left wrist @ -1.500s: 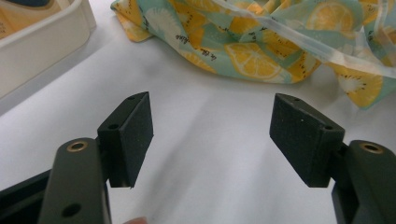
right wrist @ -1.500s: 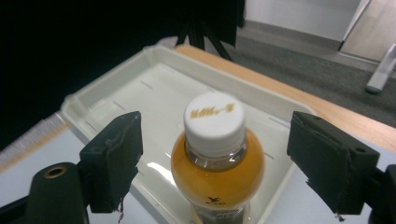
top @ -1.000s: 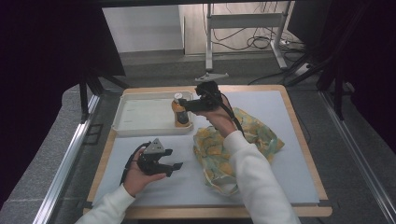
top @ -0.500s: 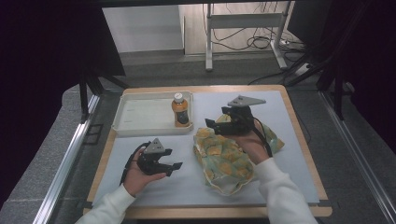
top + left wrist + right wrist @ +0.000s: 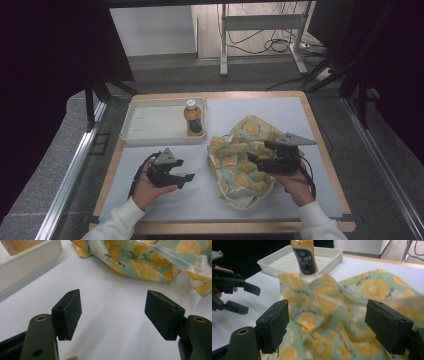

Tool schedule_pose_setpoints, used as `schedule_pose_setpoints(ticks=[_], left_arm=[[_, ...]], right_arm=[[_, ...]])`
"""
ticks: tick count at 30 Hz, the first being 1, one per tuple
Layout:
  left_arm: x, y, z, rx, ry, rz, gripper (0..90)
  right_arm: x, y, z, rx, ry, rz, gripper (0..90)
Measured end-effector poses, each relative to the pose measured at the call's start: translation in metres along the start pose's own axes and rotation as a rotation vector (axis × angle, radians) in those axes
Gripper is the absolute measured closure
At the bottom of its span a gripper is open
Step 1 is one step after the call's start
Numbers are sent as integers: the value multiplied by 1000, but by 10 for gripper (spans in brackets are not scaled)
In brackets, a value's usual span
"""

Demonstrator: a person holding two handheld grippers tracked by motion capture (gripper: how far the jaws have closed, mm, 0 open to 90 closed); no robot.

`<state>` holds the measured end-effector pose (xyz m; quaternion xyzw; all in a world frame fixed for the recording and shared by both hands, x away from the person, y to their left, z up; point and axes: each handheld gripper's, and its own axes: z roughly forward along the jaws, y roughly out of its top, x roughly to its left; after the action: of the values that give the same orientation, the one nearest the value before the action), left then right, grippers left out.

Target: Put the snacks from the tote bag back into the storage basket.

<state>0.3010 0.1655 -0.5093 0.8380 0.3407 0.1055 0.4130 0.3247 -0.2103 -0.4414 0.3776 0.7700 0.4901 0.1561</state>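
The right tool (image 5: 261,161) stood above the lemon-print bag (image 5: 245,157), over the bag's right half, with its jaws spread wide and nothing between them. In the right gripper view, the crumpled cloth lay directly below and between the jaws without touching the pads (image 5: 276,321). The bag rested on the desk (image 5: 260,110), just to the right of the white tray (image 5: 150,122). The orange bottle (image 5: 193,118) stood upright inside the tray, at the corner nearest the bag. The left tool (image 5: 181,176) was held left of the bag, near it but apart, low over the bare desk surface. Its jaws were also wide open and empty, with the bag's edge lying beyond the pads (image 5: 72,306).
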Motion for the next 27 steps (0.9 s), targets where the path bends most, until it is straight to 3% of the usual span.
schedule_pose_setpoints(ticks=[5,27], left_arm=[[0,0,1,4,2,-1,298],[1,-2,0,6,8,-1,298]], right_arm=[[-7,-14,-3,4,-5,27,196],[-12,-21,0,5,-36,23,196]])
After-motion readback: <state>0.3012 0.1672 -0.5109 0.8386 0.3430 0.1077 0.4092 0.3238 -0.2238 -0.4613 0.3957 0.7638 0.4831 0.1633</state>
